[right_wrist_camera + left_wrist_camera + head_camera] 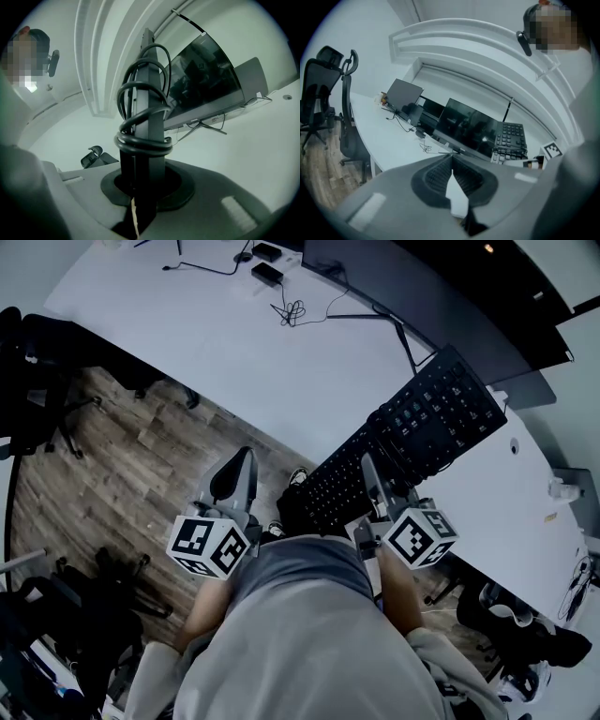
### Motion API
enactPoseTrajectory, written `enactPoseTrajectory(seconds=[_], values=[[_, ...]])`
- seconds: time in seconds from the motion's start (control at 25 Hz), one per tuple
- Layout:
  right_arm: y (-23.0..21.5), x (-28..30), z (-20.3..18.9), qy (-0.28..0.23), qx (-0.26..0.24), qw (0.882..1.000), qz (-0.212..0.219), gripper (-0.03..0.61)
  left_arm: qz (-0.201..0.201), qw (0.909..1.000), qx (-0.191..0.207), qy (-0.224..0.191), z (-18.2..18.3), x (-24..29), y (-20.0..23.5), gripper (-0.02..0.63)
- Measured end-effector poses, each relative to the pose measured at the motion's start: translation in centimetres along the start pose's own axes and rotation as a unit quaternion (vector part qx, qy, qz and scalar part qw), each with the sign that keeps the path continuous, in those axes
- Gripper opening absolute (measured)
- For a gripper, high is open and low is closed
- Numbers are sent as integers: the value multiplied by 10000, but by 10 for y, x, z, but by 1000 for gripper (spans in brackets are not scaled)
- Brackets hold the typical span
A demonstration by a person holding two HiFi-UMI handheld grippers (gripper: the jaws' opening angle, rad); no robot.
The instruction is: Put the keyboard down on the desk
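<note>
One keyboard (412,432) held tilted over the counter (244,352) rim.
Right gripper (140,187) jaws clamp its near end, cable (140,140) coiled round; left gripper (451,164) jaws closed, empty. Recommend levelling it, then lowering onto bare surface before release.

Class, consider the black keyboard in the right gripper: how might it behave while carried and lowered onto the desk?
The keyboard is probably stiff: it juts straight past the right gripper without sagging. Held edge-on by a narrow grip, it may twist or tip when lowered. The cable wound round it looks mostly snug, so it likely won't dangle.
</note>
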State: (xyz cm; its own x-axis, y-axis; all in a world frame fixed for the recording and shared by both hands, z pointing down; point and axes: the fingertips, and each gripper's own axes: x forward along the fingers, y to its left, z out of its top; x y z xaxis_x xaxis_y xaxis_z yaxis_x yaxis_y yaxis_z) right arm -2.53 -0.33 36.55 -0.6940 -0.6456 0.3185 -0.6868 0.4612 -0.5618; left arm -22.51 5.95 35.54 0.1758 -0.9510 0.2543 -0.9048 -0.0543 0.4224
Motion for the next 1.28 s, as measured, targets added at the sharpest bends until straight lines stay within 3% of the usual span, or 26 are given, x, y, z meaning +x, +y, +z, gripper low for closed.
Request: enactPoseTrajectory(seconds=[0.32, 0.56, 0.88, 1.28], values=[[-40, 16, 39, -272, 406, 9988, -90, 69, -287, 9995, 125, -56, 21, 61, -23, 0], [-75, 26, 58, -562, 876, 9945, -113, 69, -487, 9976, 478, -149, 33, 102, -45, 0], [-108, 23, 61, -812, 1662, 9825, -196, 69, -619, 9961, 614, -118, 41, 128, -64, 0], [-116, 35, 61, -1078, 2373, 9654, 60, 67, -617, 9958, 666, -137, 47, 139, -70, 0]])
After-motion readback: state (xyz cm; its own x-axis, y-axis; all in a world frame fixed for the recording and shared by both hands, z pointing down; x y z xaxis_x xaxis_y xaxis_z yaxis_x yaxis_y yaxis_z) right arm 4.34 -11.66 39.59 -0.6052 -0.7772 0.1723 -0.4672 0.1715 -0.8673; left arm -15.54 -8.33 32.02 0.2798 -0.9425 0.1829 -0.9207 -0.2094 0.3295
